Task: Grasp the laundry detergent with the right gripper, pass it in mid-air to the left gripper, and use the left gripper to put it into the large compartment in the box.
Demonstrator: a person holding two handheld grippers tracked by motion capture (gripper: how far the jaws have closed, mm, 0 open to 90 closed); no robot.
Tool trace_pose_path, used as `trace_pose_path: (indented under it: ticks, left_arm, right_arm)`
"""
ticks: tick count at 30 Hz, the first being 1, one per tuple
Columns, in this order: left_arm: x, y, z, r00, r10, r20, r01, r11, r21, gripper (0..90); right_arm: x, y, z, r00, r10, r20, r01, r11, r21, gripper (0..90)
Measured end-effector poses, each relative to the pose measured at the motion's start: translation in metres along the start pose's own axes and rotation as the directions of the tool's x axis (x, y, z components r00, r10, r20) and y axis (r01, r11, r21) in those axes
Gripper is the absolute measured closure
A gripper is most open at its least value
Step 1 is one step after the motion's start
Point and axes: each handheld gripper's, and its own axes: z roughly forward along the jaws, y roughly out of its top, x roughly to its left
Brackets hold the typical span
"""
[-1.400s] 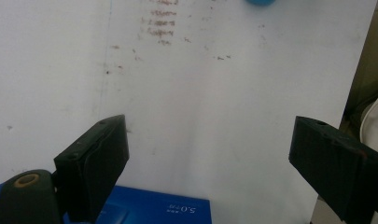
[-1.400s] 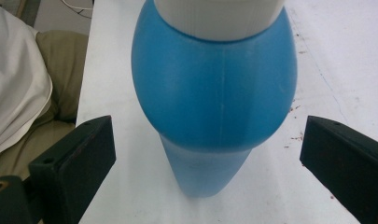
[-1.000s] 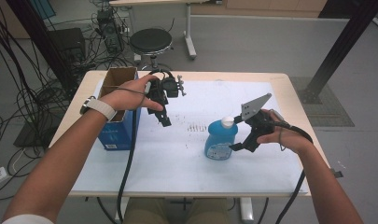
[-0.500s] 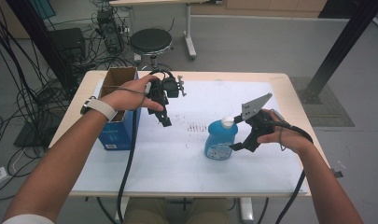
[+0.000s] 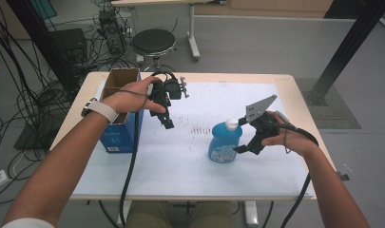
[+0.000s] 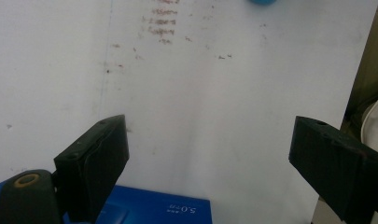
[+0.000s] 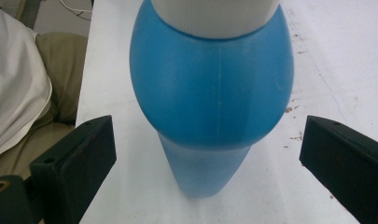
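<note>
Right gripper (image 5: pixel 241 135): jaws wide, either side of blue bottle, not pressing.
Blue bottle (image 5: pixel 224 142): upright on white table sheet (image 5: pixel 190 156).
Left gripper (image 5: pixel 165 118): jaws wide, empty, beside blue cardboard box (image 5: pixel 118 135).

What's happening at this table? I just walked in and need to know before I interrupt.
A person holds a gripper in each hand over a white sheet. The right gripper is lined up on a blue bottle that stands upright, its open fingers on either side, not yet touching. The left gripper hovers open and empty beside a blue box.
</note>
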Motion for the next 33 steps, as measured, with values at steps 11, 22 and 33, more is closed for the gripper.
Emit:
trace_pose_path:
  ticks: [11,22,33]
  left_arm:
    - [0.000,0.000,0.001,1.0000,-0.002,0.000,0.002,1.0000,-0.003,12.4]
    - [0.000,-0.001,0.002,1.0000,-0.003,0.000,0.003,1.0000,-0.007,12.4]
    - [0.000,0.000,0.003,1.0000,-0.002,0.000,0.002,0.9999,-0.011,12.4]
  right_arm:
    - [0.000,-0.001,0.000,1.0000,0.008,0.005,-0.008,1.0000,-0.004,3.5]
    - [0.000,-0.001,0.003,0.9999,0.010,0.012,-0.010,0.9999,-0.011,3.4]
    - [0.000,-0.004,0.010,0.9999,0.013,0.011,-0.012,0.9994,-0.031,3.5]
